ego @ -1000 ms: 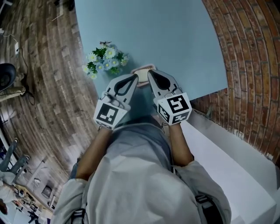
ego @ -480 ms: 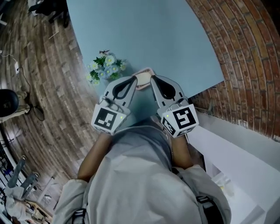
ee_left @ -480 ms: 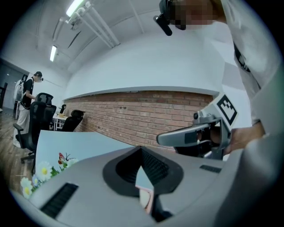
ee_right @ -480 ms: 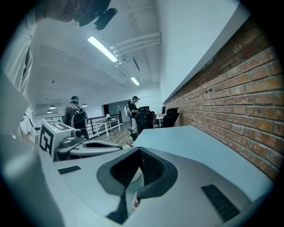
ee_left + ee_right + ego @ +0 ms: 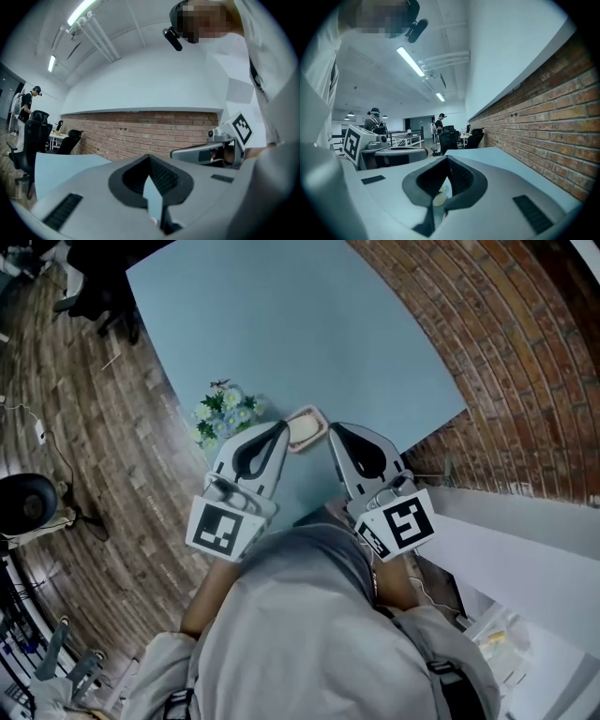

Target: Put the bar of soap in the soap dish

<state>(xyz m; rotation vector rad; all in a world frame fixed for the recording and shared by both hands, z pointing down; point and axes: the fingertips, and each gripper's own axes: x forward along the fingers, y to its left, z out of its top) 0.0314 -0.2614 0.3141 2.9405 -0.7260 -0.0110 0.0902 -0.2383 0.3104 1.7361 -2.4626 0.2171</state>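
Observation:
A small pink soap dish (image 5: 306,427) sits near the front edge of the light blue table (image 5: 309,324), and a pale bar of soap lies in it. Both grippers hang above and just in front of the dish, pointing roughly level. The tip of my left gripper (image 5: 280,427) is to the dish's left and that of my right gripper (image 5: 332,431) to its right. Neither touches the dish. In the left gripper view the left gripper (image 5: 157,213) has its jaws together and holds nothing. The right gripper (image 5: 436,211) is likewise shut and empty in its own view.
A bunch of blue and white artificial flowers (image 5: 225,415) lies left of the dish by the table's edge. A brick wall (image 5: 487,352) runs along the table's right side, with a white ledge (image 5: 525,549) below it. People (image 5: 375,117) and office chairs (image 5: 450,136) are far behind.
Both grippers have risen and drawn back toward me. Their tips flanked the dish before and now stand in front of it. The soap stays in the dish.

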